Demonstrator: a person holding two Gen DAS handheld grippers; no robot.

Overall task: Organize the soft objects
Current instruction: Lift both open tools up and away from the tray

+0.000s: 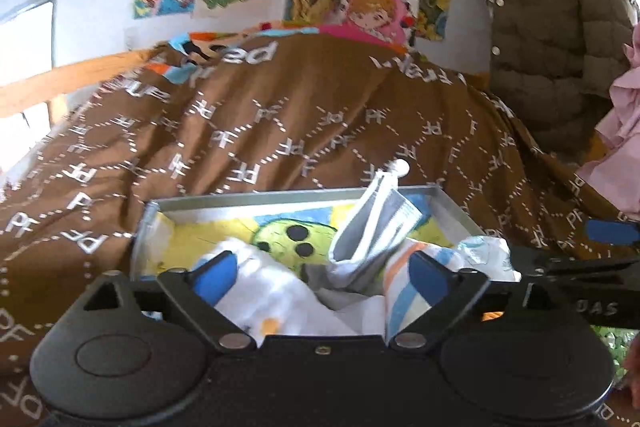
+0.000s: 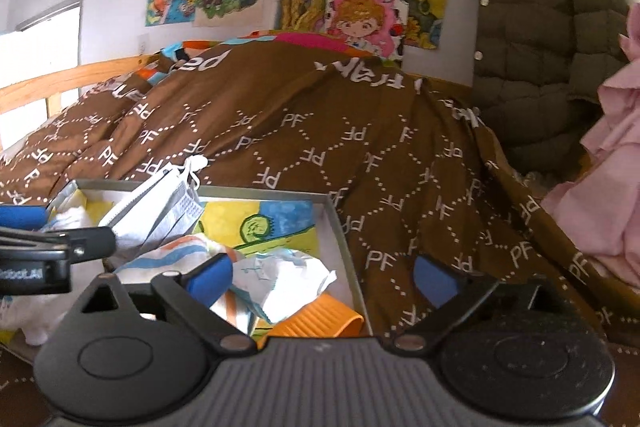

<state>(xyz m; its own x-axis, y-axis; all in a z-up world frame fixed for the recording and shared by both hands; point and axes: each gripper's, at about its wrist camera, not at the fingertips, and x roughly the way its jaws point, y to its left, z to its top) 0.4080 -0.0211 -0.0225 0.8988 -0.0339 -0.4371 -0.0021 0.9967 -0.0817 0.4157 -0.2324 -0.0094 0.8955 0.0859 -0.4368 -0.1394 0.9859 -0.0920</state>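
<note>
A metal tray (image 1: 304, 195) lined with a bright cartoon picture sits on the brown patterned bedspread. In it lie a white face mask (image 1: 372, 223) standing on edge, a striped white cloth (image 1: 404, 291), a white cloth (image 1: 264, 291) and crumpled white paper (image 2: 280, 279). An orange ribbed item (image 2: 316, 321) lies at the tray's near right corner. My left gripper (image 1: 324, 277) is open, its blue pads either side of the cloths. My right gripper (image 2: 324, 277) is open over the tray's right rim (image 2: 348, 251); its left pad touches the striped cloth (image 2: 176, 255). The mask (image 2: 160, 211) also shows there.
The brown bedspread (image 1: 280, 131) covers a mound behind the tray. An olive puffer jacket (image 1: 556, 23) hangs at the right, with pink fabric (image 2: 600, 195) below it. A wooden bed rail (image 1: 60, 79) runs at the left. Cartoon posters cover the wall.
</note>
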